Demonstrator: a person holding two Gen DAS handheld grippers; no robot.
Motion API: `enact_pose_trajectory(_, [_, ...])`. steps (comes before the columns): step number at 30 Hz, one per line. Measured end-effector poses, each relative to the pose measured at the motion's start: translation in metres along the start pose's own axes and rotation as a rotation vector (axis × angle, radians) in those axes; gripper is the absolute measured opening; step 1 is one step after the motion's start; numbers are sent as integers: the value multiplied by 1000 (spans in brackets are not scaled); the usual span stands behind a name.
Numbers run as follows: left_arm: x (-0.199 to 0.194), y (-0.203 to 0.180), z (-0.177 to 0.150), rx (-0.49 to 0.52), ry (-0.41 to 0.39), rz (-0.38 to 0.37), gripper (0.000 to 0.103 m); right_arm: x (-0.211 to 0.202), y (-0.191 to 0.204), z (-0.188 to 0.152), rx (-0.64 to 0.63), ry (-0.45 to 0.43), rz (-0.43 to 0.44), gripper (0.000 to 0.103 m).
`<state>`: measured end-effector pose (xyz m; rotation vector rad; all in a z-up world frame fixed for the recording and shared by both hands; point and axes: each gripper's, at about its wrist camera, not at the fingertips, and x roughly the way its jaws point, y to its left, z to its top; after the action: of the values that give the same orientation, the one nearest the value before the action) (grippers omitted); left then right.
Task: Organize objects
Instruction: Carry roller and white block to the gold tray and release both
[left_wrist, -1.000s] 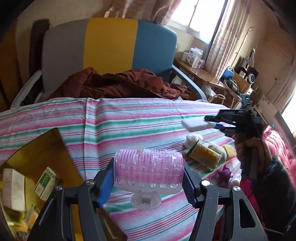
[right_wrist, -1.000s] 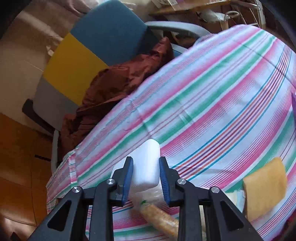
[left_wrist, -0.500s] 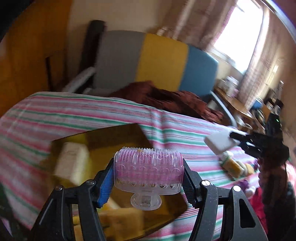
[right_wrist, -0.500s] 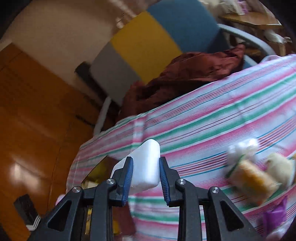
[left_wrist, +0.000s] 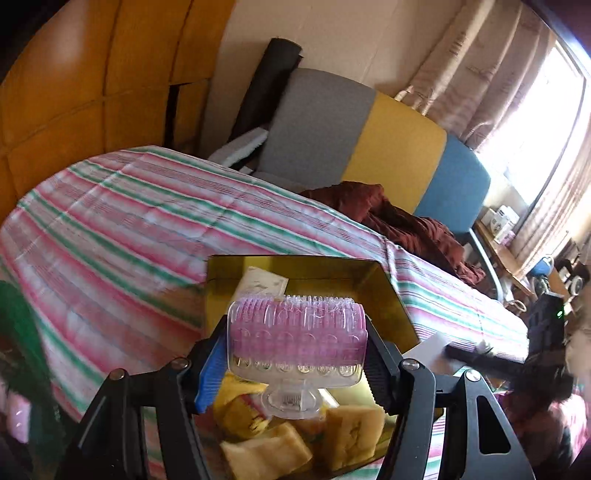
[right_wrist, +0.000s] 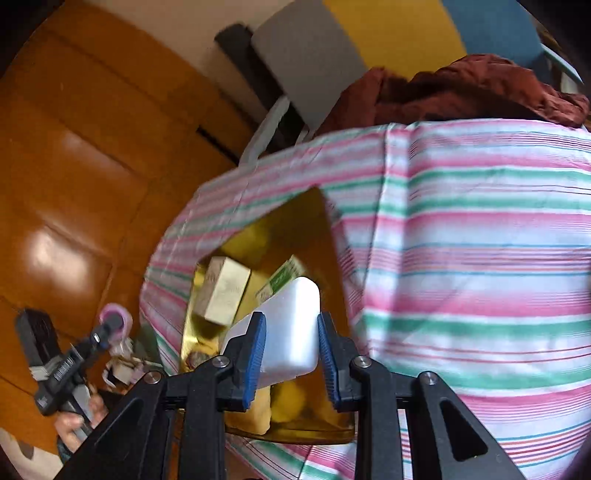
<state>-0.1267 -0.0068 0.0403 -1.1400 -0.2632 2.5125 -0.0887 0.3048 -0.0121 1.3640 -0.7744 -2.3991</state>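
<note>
Both grippers are hovering over the gold tray (left_wrist: 384, 284): the left gripper (left_wrist: 297, 363) is clamping a pink bristled roller (left_wrist: 297, 341) crosswise, and the right gripper (right_wrist: 290, 354) is pinching a white soap bar (right_wrist: 291, 328) pointing ahead.

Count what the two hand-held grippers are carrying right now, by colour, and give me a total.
Pink: 1, the pink bristle roller clamped in the left hand-held gripper.
White: 1, the white block clamped in the right hand-held gripper.
Total: 2 carried things, both above the gold tray.
</note>
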Motion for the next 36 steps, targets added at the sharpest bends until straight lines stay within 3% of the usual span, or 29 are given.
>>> enact_pose_trajectory(4, [33, -25, 19, 56, 8, -46, 65, 33, 12, -8, -14, 73, -38, 31])
enact_pose_trajectory(7, [59, -38, 32, 85, 21, -61, 69, 49, 16, -19, -41, 119, -79, 43])
enact_pose_trajectory(8, [69, -42, 36, 94, 28, -52, 80, 54, 18, -22, -57, 132, -104, 51])
enact_pose_trajectory(9, [76, -44, 38, 98, 36, -45, 84, 54, 19, -24, -74, 134, -128, 56])
enact_pose_trajectory(14, [83, -31, 41, 48, 39, -4, 86, 41, 22, -34, -179, 89, -258, 79])
enact_pose_trajectory(25, [32, 0, -18, -1, 17, 81, 88, 19, 30, -46, -222, 0, -221, 79])
enact_pose_trajectory(31, [15, -8, -57, 31, 16, 143, 92, 7, 29, -50, -215, -28, -225, 81])
enact_pose_trajectory(36, [7, -24, -70, 71, -20, 187, 94, 1, 29, -59, -229, -47, -241, 83])
